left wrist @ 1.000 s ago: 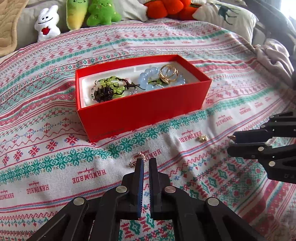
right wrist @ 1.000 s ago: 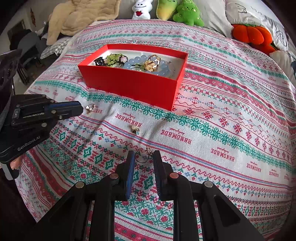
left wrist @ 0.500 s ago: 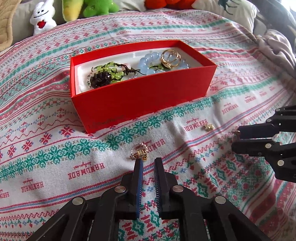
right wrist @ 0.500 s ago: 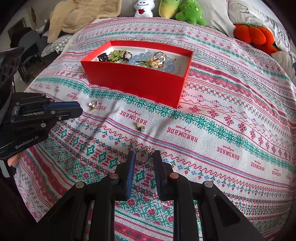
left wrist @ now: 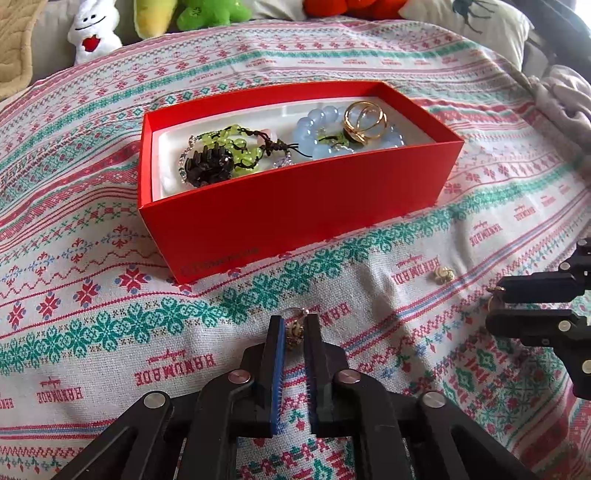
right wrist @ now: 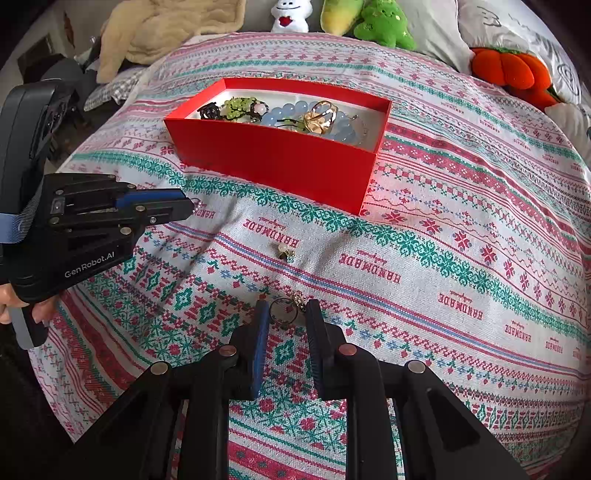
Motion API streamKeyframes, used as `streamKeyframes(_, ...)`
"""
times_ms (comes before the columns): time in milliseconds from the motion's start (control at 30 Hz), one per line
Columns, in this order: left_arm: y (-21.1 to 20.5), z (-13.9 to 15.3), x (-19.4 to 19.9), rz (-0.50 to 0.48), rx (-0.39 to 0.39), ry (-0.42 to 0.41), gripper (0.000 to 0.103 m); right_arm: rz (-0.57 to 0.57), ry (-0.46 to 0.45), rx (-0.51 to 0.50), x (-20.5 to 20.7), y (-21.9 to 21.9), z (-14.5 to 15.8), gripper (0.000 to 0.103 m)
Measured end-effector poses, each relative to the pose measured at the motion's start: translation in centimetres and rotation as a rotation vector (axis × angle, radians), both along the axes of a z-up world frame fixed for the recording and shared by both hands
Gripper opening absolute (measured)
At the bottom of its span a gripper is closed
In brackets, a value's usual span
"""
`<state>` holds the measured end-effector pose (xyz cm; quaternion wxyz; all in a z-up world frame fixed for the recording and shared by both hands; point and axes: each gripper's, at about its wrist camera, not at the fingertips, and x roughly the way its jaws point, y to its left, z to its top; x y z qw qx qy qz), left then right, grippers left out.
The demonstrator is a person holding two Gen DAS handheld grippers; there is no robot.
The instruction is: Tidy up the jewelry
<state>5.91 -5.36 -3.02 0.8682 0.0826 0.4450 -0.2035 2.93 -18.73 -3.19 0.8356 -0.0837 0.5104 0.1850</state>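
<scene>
The left gripper point(left wrist: 294, 332) has slid forward; its parted fingers now straddle the gold earring point(left wrist: 294, 329) on the bedspread point(left wrist: 110, 295). The right gripper point(right wrist: 286, 314), also parted, brackets a ring point(right wrist: 283, 312).

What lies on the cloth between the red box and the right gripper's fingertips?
In the right wrist view, one small pearl earring lies between the red box and the right gripper.

Home bedroom, patterned bedspread point(right wrist: 443, 206), plush toys point(right wrist: 384, 22), pillows point(left wrist: 476, 22)
</scene>
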Motion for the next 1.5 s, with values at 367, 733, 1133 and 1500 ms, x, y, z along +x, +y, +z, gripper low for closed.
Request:
streamKeyframes(367,1.9,2.7,0.0,0.053,-0.104,0.001,0.0,-0.028,-0.028,0.012,0.1,-0.7,1.1,0.021)
streamKeyframes(733,0.7,0.6,0.1,0.036,-0.004,0.02,0.043,-0.037,-0.018,0.04,0.2,-0.6,1.5,0.021)
streamKeyframes(1133,-0.6,-0.6,1.6,0.01,0.038,0.063,0.017,-0.028,-0.008,0.034,0.4,-0.4,1.0,0.021)
streamKeyframes(1500,1.0,2.5,1.7,0.061,-0.089,0.057,0.001,-0.032,-0.031,0.045,0.2,-0.8,1.8,0.021)
